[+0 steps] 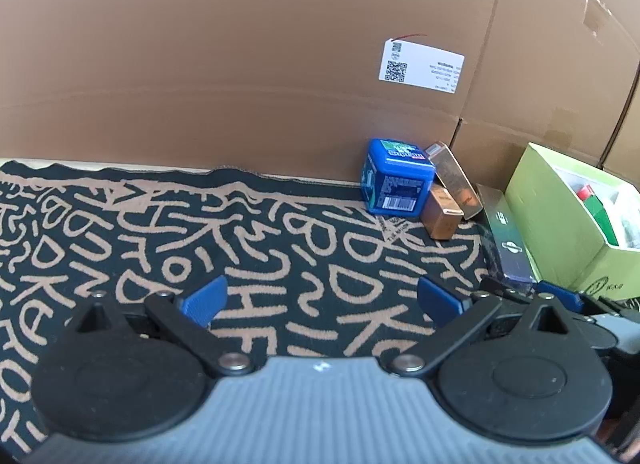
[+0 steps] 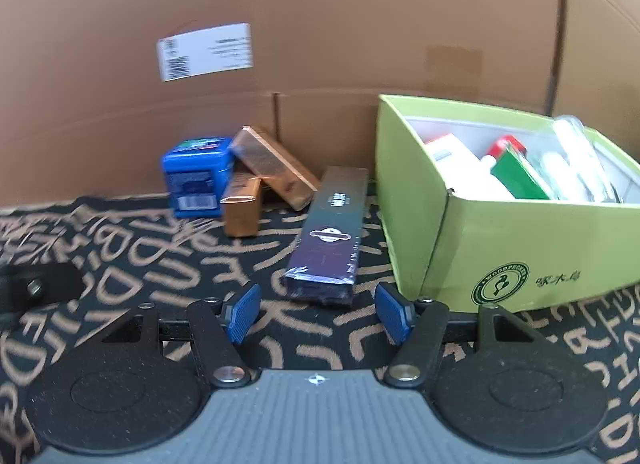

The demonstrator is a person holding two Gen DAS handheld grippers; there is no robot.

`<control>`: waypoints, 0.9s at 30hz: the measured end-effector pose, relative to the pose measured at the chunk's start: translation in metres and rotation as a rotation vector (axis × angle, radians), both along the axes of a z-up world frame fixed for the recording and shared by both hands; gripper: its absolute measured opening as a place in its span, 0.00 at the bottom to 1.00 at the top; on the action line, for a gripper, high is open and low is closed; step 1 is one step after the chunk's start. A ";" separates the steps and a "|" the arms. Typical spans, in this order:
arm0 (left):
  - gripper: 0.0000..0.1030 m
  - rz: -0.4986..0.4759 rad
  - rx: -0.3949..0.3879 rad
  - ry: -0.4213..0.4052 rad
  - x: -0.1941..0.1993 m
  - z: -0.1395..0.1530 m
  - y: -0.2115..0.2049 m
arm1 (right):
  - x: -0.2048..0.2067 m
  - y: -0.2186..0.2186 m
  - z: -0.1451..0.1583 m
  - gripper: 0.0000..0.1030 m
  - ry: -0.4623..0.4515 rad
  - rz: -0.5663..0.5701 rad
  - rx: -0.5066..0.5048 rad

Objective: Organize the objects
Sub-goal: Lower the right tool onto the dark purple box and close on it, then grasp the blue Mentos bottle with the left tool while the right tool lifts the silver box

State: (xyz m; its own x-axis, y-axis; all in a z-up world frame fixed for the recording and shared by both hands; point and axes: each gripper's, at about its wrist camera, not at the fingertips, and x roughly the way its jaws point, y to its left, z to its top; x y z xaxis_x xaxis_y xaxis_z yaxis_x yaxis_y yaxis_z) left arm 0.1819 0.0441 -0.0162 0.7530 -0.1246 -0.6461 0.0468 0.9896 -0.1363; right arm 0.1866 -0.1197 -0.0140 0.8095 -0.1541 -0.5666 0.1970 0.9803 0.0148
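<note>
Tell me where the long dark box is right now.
In the right wrist view the long dark box lies flat on the patterned cloth, just ahead of the open right gripper, between the green box and the copper boxes.

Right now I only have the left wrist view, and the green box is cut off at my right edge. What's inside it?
Observer: In the right wrist view the green box is open-topped and crowded. A white carton, a green pack and a clear wrapped item lean inside.
Operator: Where is the right gripper relative to the long dark box?
Observer: The right gripper has its jaws open and empty. The long dark box lies flat on the patterned cloth just ahead of them, not touching.
</note>
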 end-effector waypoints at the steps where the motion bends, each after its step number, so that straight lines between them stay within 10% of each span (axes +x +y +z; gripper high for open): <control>1: 1.00 0.000 -0.004 0.000 0.002 0.000 -0.001 | 0.004 0.000 -0.002 0.61 0.006 -0.014 0.002; 4: 1.00 -0.003 -0.012 -0.001 0.011 0.001 -0.004 | 0.006 -0.004 -0.002 0.43 -0.004 -0.059 0.011; 25: 1.00 0.024 0.040 -0.042 0.123 -0.010 -0.073 | -0.051 -0.028 -0.004 0.43 -0.024 0.066 0.114; 27: 0.88 0.021 0.057 -0.031 0.130 -0.015 -0.076 | -0.051 -0.028 -0.004 0.43 -0.025 0.067 0.119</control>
State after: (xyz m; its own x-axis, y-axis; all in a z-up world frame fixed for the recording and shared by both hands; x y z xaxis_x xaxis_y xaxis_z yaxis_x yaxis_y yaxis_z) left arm 0.3116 -0.0322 -0.0308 0.7745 -0.0721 -0.6284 0.0293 0.9965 -0.0783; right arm 0.1355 -0.1480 -0.0182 0.8300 -0.0317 -0.5568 0.1288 0.9823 0.1361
